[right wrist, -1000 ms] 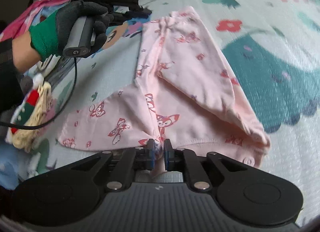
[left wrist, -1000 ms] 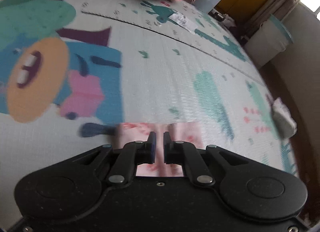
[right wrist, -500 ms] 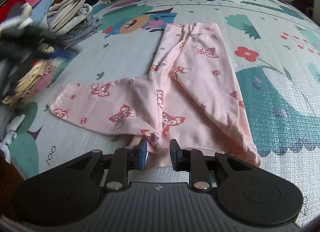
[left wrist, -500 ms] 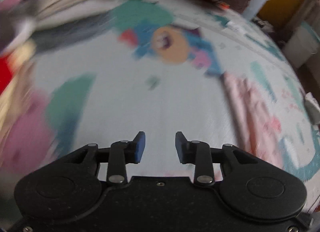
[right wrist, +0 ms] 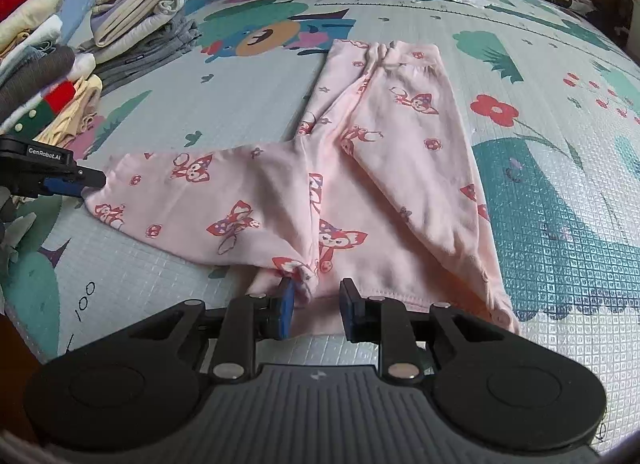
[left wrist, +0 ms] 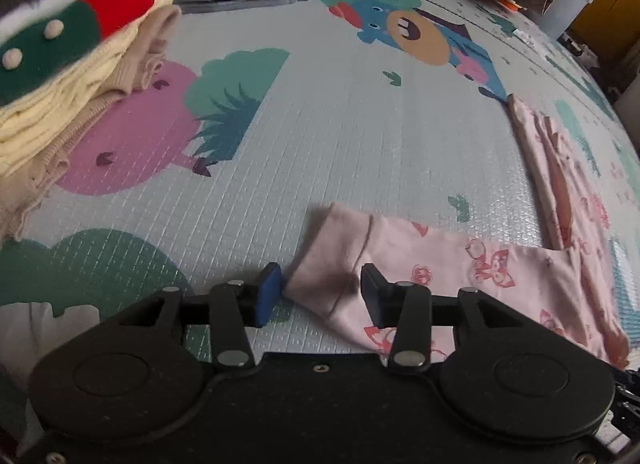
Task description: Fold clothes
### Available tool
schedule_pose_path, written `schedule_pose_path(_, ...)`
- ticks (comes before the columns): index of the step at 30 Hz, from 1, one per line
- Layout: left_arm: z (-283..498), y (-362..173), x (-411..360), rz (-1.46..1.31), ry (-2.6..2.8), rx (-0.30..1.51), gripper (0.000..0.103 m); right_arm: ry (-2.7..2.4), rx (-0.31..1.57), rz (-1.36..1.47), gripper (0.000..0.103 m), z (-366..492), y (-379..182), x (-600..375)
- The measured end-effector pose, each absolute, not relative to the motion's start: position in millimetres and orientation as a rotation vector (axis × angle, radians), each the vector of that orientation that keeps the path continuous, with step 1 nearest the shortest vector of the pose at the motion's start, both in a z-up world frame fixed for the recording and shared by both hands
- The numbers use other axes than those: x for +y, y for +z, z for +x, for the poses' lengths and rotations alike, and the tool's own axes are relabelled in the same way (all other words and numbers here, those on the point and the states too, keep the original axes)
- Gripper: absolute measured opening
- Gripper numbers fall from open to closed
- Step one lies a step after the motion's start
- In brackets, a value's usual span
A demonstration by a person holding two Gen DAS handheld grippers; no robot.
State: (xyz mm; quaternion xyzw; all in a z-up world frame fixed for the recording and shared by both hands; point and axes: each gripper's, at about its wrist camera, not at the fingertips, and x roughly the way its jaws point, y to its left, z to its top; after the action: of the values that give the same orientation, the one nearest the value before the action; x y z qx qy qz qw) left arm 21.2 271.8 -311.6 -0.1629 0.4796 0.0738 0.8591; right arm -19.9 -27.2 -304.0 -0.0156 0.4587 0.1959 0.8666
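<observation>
Patterned play mat carries the pink garment flat; left gripper, jaws just opened and unclenched astride the sleeve cuff, should pinch both layers squarely while right gripper hovers released over the hem.

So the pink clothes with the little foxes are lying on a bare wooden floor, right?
Not quite. The pink clothes with the little foxes are lying on a colourful cartoon play mat, not a bare wooden floor. The right wrist view shows it best: a bear, flowers and green shapes are printed all around them.
</observation>
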Motion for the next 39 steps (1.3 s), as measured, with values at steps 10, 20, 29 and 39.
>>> schedule_pose_path(10, -6, -322, 319, -0.771, 0.263, 0.913, 0.032, 0.420, 0.960, -0.022, 0.027, -17, -305, -28)
schedule_pose_path(20, -23, -324, 315, -0.961, 0.369, 0.907, 0.025, 0.427, 0.960, -0.016, 0.027, -15, -305, -28)
schedule_pose_path(29, -10, -320, 298, -0.845, 0.394, 0.900, 0.001, 0.425, 0.957, -0.007, 0.028, -17, -308, -29)
schedule_pose_path(39, 48, -209, 207, -0.611, -0.148, 0.729, 0.000, 0.408, 0.942, 0.000, 0.036, -18, -307, -33)
